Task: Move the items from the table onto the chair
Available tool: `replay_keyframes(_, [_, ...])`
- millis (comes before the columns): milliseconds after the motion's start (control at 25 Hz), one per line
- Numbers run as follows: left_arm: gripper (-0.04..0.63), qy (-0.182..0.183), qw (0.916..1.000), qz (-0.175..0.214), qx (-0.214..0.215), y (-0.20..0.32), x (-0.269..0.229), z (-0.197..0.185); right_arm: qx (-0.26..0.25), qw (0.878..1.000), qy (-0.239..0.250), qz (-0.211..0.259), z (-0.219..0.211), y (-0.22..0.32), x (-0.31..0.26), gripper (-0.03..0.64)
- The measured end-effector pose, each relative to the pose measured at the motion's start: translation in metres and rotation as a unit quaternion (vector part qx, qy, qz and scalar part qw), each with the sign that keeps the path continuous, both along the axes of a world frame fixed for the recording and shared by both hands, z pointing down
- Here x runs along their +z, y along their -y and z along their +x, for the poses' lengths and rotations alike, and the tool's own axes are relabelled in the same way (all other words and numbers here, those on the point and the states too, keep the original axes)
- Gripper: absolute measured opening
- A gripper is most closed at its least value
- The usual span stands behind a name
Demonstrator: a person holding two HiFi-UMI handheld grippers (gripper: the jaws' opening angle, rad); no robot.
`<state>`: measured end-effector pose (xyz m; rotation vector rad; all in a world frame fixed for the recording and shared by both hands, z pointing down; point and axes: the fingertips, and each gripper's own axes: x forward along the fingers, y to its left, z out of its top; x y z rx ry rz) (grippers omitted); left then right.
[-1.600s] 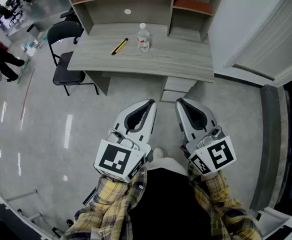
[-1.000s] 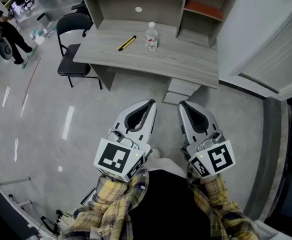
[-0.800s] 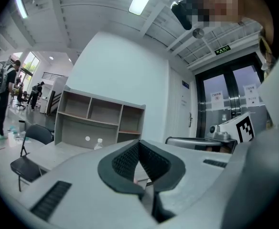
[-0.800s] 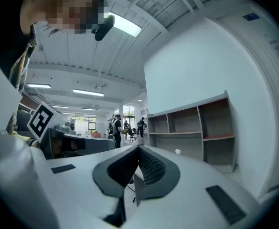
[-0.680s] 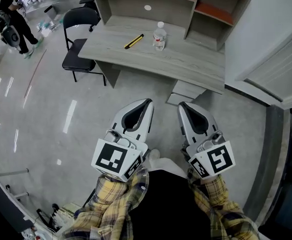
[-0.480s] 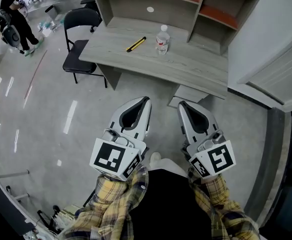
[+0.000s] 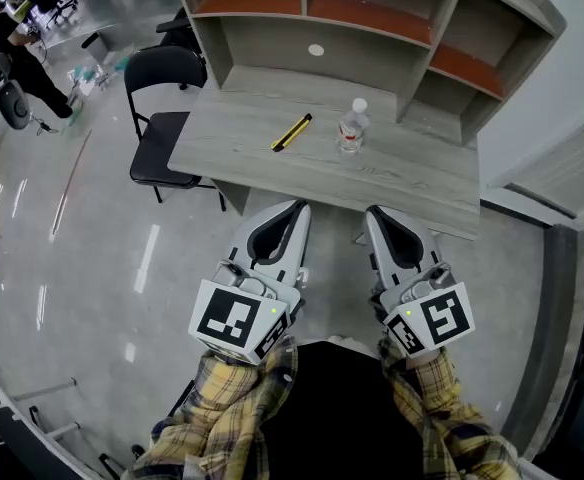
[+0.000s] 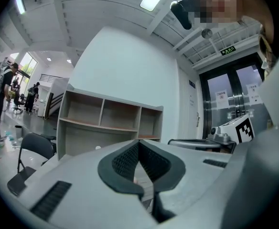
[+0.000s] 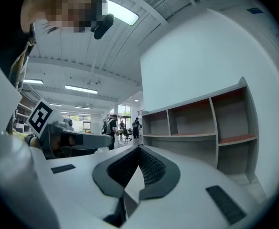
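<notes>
On the table (image 7: pixel 412 173), bottle (image 7: pixel 349 131) and knife (image 7: pixel 292 132), ahead of left claw (image 7: pixel 297 207) and right claw (image 7: pixel 375 212), both closed

Head view: is looking steeply down from the person's head, facing the desk (image 7: pixel 412 173) just ahead.
Left gripper view: is looking level, low and near the desk, toward the shelf unit (image 8: pixel 101 123) on it.
Right gripper view: is facing likewise, alongside.
Shared: all three are showing that shelf unit.

Slim yellow-black cutter (image 7: pixel 292 133) lies flat and slanted on worktop (image 7: pixel 412 173), approx. mid. Clear water bottle (image 7: pixel 350 128) w/ white cap stands upright near it at right, not touching. Black chair (image 7: pixel 160 138) stands at worktop's left end.
</notes>
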<state>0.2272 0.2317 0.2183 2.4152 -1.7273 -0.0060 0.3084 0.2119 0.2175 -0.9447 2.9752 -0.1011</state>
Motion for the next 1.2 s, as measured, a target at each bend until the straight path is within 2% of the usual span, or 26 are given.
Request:
replay_keyframes(320, [0.003,0.016,0.9987,-0.010,0.048,0.080,-0.004,-0.098,0.074,0.997,-0.002,0.000,-0.081,0.087,-0.009,0.017])
replay_keyframes(440, [0.003,0.001,0.9985,-0.013,0.053,0.108,-0.001,-0.125,0.097,0.995,-0.010,-0.002,-0.101,0.108,-0.006,0.017])
replay_keyframes(560, [0.003,0.011,0.9972,-0.033,0.067,0.127,0.014,-0.142,0.111,0.994,-0.022,-0.006,-0.111,0.122,-0.001,0.017])
replay_keyframes(760, [0.003,0.008,0.9954,-0.051,0.081,0.159,0.033,-0.150,0.128,0.991,-0.038,-0.017,-0.116,0.151,0.009,0.017])
replay_keyframes(1000, [0.003,0.013,0.9942,-0.060,0.089,0.203,0.041,-0.143,0.118,0.992,-0.046,-0.019,-0.118,0.192,0.014,0.017])
replay_keyframes(1200, [0.003,0.020,0.9949,-0.048,0.086,0.242,0.036,-0.131,0.102,0.994,-0.040,-0.012,-0.115,0.219,0.013,0.017])
